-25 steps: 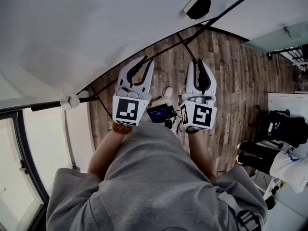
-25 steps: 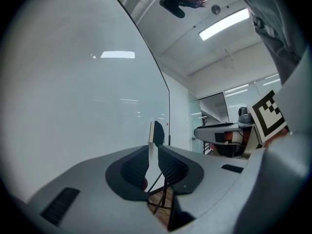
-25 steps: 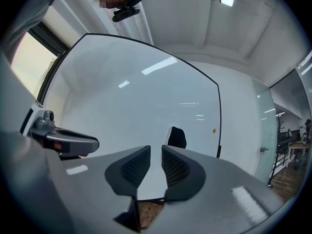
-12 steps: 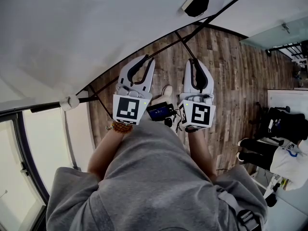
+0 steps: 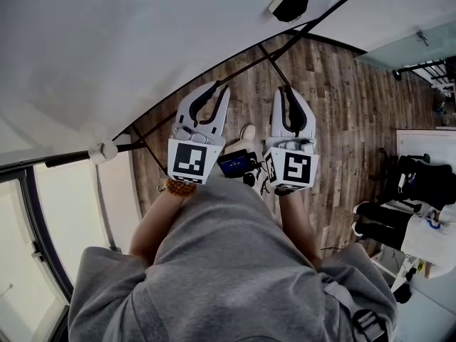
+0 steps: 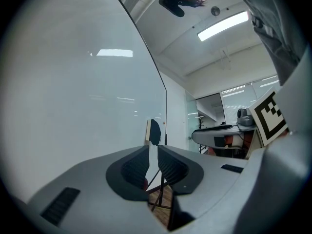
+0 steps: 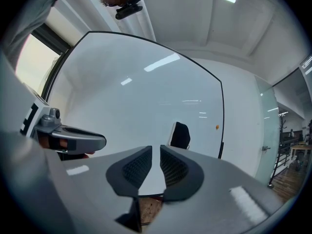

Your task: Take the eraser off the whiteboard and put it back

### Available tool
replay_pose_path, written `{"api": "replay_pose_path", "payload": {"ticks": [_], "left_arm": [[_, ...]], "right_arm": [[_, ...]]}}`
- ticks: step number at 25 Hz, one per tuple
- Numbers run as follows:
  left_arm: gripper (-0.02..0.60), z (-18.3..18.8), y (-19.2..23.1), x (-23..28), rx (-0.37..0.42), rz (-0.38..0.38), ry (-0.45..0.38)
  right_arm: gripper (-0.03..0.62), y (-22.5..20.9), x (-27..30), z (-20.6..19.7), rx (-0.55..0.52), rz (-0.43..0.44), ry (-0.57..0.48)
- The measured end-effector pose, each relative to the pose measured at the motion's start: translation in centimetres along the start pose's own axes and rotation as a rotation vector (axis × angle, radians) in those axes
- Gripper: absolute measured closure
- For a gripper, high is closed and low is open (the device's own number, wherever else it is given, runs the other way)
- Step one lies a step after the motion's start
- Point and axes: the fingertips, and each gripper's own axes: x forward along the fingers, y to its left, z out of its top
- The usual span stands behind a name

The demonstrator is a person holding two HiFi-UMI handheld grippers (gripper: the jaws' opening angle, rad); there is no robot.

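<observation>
1. The eraser [image 5: 291,6] sits on the whiteboard [image 5: 142,41], at 12 o'clock from the right gripper [image 5: 288,91] and about 1 o'clock from the left gripper [image 5: 219,91]. It is well apart from both.
2. The left gripper's fingers stand a narrow gap apart with nothing between them. In the left gripper view the eraser [image 6: 154,131] shows beyond that gap, at 12 o'clock.
3. The right gripper's fingers have just been drawing closer. They too are a slim gap apart and hold nothing. In the right gripper view the eraser [image 7: 180,135] lies ahead at about 1 o'clock.
4. Both grippers point level at the board, side by side, and neither touches it.
5. As for the step in hand, this scene fits two stages. Either the eraser is waiting on the board to be lifted off, or it has been taken off and stuck back on. The pictures do not settle which.
6. As they stand, neither pair of fingers looks wide enough apart to take in the eraser.
</observation>
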Motion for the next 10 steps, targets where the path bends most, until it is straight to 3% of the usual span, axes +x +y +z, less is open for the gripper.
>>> {"api": "replay_pose_path", "payload": {"ticks": [10], "left_arm": [[0.525,-0.32,0.58,-0.3,-0.016,0.002,0.021]], "right_arm": [[0.53,0.72,0.39,-0.13,0.002,0.012,0.003]]}}
